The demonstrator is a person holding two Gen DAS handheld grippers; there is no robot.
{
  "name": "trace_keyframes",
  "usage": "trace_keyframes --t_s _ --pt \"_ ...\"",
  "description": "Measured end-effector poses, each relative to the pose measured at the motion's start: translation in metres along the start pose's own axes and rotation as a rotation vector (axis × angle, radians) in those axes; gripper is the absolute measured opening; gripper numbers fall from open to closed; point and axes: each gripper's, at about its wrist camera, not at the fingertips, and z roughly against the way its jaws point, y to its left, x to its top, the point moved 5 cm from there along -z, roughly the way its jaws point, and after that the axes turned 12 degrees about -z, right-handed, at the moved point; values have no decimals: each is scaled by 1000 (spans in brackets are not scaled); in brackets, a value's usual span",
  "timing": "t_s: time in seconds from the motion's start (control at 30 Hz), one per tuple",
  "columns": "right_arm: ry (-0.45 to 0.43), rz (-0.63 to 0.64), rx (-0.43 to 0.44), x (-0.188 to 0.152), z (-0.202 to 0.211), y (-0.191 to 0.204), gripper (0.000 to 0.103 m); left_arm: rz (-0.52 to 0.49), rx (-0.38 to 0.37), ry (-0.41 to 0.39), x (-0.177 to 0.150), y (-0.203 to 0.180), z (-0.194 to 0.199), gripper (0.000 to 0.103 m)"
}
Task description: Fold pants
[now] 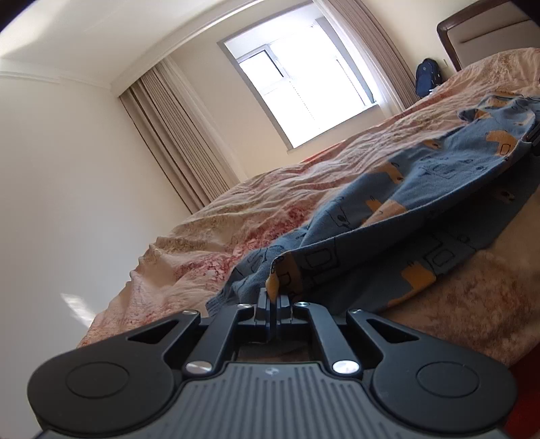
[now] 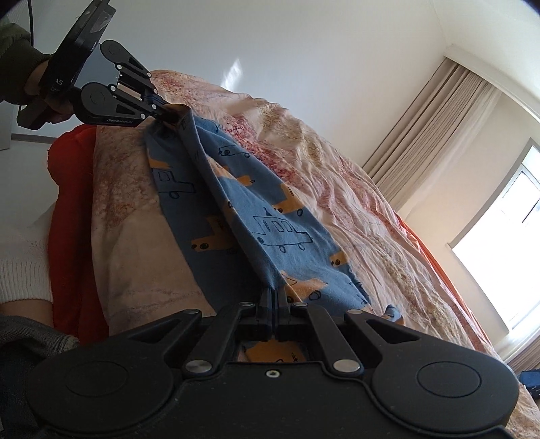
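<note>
Blue pants (image 2: 256, 216) printed with orange and outlined vehicles lie stretched across the bed, doubled along a fold line. My left gripper (image 1: 272, 297) is shut on one end of the pants (image 1: 422, 189), pinching a bunched edge with orange lining. In the right wrist view that same left gripper (image 2: 165, 109) shows at the upper left, held by a hand in a dark green sleeve. My right gripper (image 2: 275, 297) is shut on the other end of the fold. The cloth runs taut between the two grippers.
The bed (image 1: 270, 199) carries a wrinkled pink floral cover with a fuzzy cream blanket (image 2: 135, 219) near the front edge and a red sheet (image 2: 72, 202) below. A window (image 1: 303, 81) with curtains, a headboard (image 1: 472, 30) and a blue backpack (image 1: 428, 76) are beyond.
</note>
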Motion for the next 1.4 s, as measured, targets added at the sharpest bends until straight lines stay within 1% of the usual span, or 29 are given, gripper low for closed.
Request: trace_keyframes --t_s 0.07,0.17,0.2,0.3,0.33,0.37,0.4,0.43,0.47,0.5,0.53,0.57,0.6,0.63,0.67,0.73,0.8,0.9,1.0,1.03,1.1,1.13,1.2,1.3,1.4 --pt "25 2 13 -5 -7 6 0 -4 -19 -5 -5 -3 -1 2" --pt "47 6 15 -11 -15 11 0 1 -19 -16 -8 -3 0 2" --pt "47 -1 17 -11 -16 10 0 14 -24 -16 -8 -2 1 3" --pt "46 -25 31 -12 -16 8 1 77 -66 5 -10 4 2 8" --pt "44 -37 36 -13 -16 6 3 98 -83 17 -10 6 4 15" --pt "42 -56 44 -13 -16 3 4 118 -86 30 -8 8 7 32" --pt "38 -74 49 -13 -14 0 7 133 -82 35 -7 9 9 45" --pt "33 -90 50 -13 -12 -3 13 154 -71 39 -5 12 14 70" --pt "27 -110 51 -13 -8 -7 18 173 -74 35 -3 13 17 86" --pt "20 -128 49 -14 -5 -12 30 202 -90 22 0 15 22 89" --pt "15 -145 44 -15 -1 -17 47 233 -111 8 3 15 26 91" --pt "10 -160 41 -16 4 -22 56 255 -127 1 6 14 30 92" --pt "0 -179 33 -18 10 -28 68 276 -139 -4 11 12 33 94" --pt "-10 -196 23 -19 16 -34 73 298 -144 -9 18 8 36 98" --pt "-19 -218 4 -22 24 -42 74 317 -149 -18 24 5 38 102" --pt "-30 -262 -40 -30 38 -58 84 342 -178 -47 40 -5 41 103" --pt "-43 -336 -95 -42 54 -77 102 357 -235 -78 61 -20 39 103" --pt "-58 -491 -158 -67 73 -104 102 349 -329 -100 94 -48 32 103" --pt "-70 -665 -169 -96 87 -125 103 282 -408 -142 128 -80 31 103" --pt "-86 -709 -179 -102 92 -130 103 241 -430 -166 142 -93 31 103" --pt "-133 -797 -201 -114 102 -141 103 159 -446 -200 162 -112 29 103" --pt "-146 -839 -205 -119 104 -146 103 109 -442 -211 173 -123 27 103" --pt "-150 -932 -193 -129 104 -159 103 38 -445 -212 191 -142 22 103" --pt "-147 -1036 -151 -138 95 -177 103 -10 -488 -208 209 -164 12 103" --pt "-165 -1109 -123 -141 84 -198 103 -65 -506 -202 219 -178 4 101"
